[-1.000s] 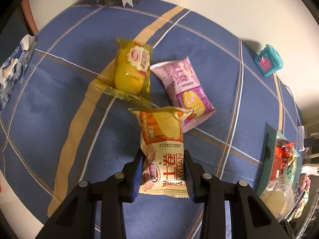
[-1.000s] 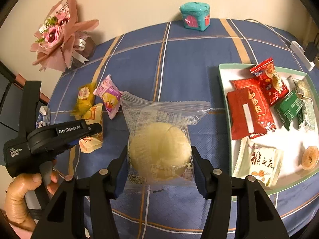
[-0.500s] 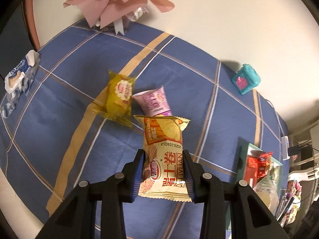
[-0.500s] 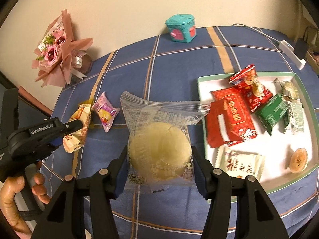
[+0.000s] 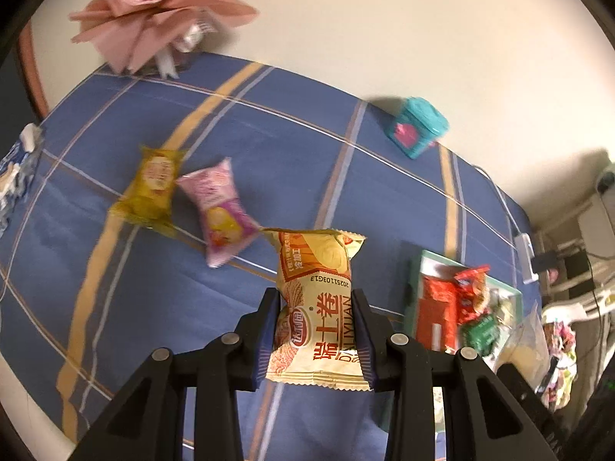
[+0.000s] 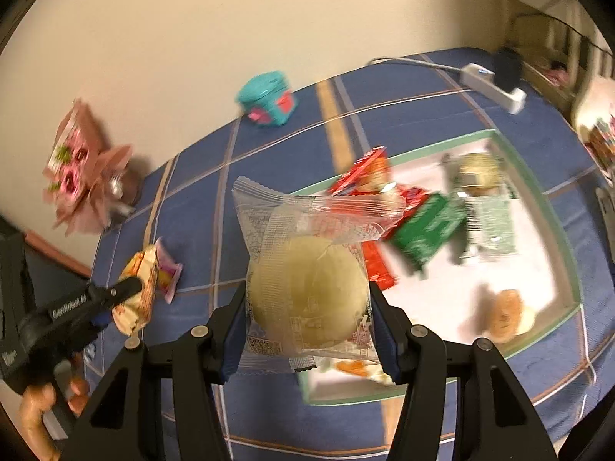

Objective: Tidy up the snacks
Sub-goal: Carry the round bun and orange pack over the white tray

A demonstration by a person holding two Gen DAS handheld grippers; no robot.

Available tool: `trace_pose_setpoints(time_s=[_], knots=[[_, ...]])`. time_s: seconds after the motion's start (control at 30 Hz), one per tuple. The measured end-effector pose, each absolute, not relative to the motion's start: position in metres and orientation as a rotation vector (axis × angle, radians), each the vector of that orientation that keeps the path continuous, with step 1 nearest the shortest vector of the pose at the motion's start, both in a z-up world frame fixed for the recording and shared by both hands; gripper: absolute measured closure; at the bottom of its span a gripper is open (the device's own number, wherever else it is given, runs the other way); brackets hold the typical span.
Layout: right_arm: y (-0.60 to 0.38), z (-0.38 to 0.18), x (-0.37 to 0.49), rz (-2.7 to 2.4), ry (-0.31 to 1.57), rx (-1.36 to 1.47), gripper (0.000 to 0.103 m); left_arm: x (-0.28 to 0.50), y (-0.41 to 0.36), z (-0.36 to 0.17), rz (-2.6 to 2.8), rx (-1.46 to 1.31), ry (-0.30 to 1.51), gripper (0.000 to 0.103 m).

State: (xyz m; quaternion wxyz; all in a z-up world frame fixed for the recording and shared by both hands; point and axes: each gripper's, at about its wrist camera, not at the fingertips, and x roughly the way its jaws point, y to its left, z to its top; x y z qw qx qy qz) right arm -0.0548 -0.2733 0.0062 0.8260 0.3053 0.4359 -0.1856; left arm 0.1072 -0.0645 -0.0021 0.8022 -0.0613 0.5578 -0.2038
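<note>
Snacks first: the yellow egg-roll packet [image 5: 315,307] is pinched by your left gripper [image 5: 314,340], jaws closed narrow on its lower half, held in the air short of the tray [image 5: 413,269]. The clear-wrapped round bun [image 6: 307,288] sits in your right gripper [image 6: 307,330], jaws set wide and closed on the bun's sides, over the tray's near-left corner [image 6: 307,395].

Both look light and puffy. The film is probably slippery, so keep the pads on the filled body, not the crimped ends. The bun is soft and likely squashes, so squeeze gently. Egg rolls are probably brittle, so don't clamp harder.

Two more lie on the blue plaid tablecloth [image 5: 269,153], well away from the tray: a yellow cake packet [image 5: 150,188] and a purple cake packet [image 5: 221,211], just beside each other. Grip those across the middle too.

The tray already holds red, green and pale packets, blurred.
</note>
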Motion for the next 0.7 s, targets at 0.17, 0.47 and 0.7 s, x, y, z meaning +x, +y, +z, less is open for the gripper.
trace_pose_setpoints(time_s=[0.17, 0.47, 0.7], knots=[[-0.310, 0.008, -0.081, -0.464, 0.889, 0.714, 0.044, 0.085, -0.100, 0.005, -0.512, -0.083, 1.182, 0.064], [-0.357, 0.005, -0.122, -0.556, 0.848, 0.799, 0.044, 0.047, -0.155, 0.007, -0.624, 0.008, 1.184, 0.064], [-0.374, -0.004, -0.137, -0.596, 0.862, 0.837, 0.044, 0.047, -0.164, -0.004, -0.624, 0.019, 1.217, 0.064]])
